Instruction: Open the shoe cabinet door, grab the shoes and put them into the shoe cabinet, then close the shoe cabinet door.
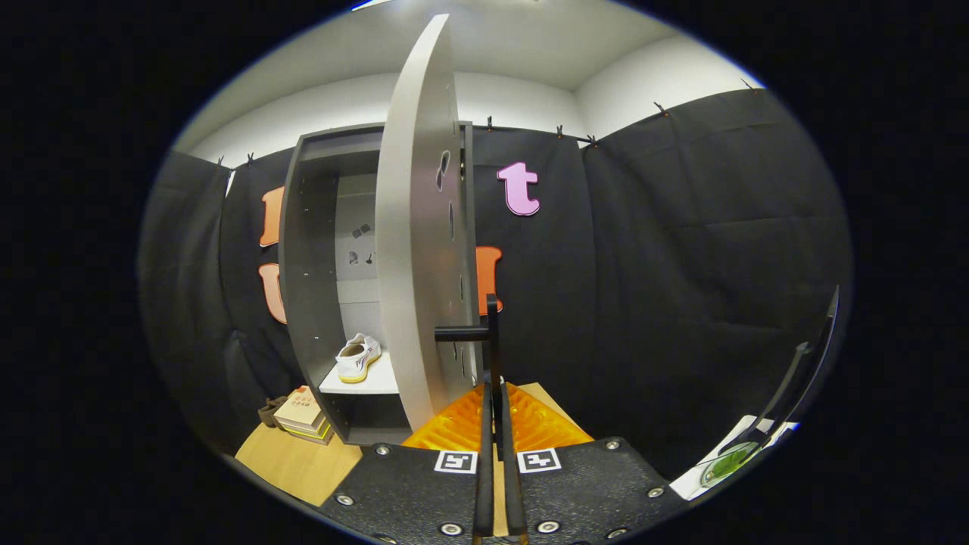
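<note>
A white shoe (358, 357) with a yellow sole sits on a pale shelf (372, 382) inside the dark shoe cabinet (308, 280), whose grey door (415, 227) stands swung out, edge-on to the camera. The gripper (493, 424) has its two fingers drawn together on the door's black handle (484, 331), close against the door's face. A stack of books (303, 415) rests on the wooden floor (299, 462) beside the cabinet's base.
</note>
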A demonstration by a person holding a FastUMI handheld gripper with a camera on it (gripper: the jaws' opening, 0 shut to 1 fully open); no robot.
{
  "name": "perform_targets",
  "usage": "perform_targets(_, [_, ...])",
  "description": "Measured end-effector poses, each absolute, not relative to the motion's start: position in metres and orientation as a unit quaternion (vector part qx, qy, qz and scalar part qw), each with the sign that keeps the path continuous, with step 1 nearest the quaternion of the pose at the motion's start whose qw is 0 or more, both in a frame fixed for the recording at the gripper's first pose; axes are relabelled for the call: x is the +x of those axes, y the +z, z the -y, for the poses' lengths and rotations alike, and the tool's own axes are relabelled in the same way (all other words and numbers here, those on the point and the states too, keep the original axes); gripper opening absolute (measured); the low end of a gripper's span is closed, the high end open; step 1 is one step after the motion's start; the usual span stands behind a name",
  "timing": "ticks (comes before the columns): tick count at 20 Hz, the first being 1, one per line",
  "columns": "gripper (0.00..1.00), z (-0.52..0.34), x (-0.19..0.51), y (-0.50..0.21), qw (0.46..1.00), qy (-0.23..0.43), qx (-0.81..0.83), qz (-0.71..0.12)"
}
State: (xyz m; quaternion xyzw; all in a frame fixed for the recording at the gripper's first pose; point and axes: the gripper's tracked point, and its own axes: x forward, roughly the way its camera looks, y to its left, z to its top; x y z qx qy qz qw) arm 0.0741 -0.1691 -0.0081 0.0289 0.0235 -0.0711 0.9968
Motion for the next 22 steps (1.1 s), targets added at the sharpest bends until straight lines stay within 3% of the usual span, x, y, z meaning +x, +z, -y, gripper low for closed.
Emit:
perform_targets(15, [0.04, 0.18, 0.031, 0.006, 0.993, -0.115, 0.013, -0.013])
perform_targets(22, [0.04, 0.136, 0.022, 0.001, 0.996, -0.083, 0.012, -0.028])
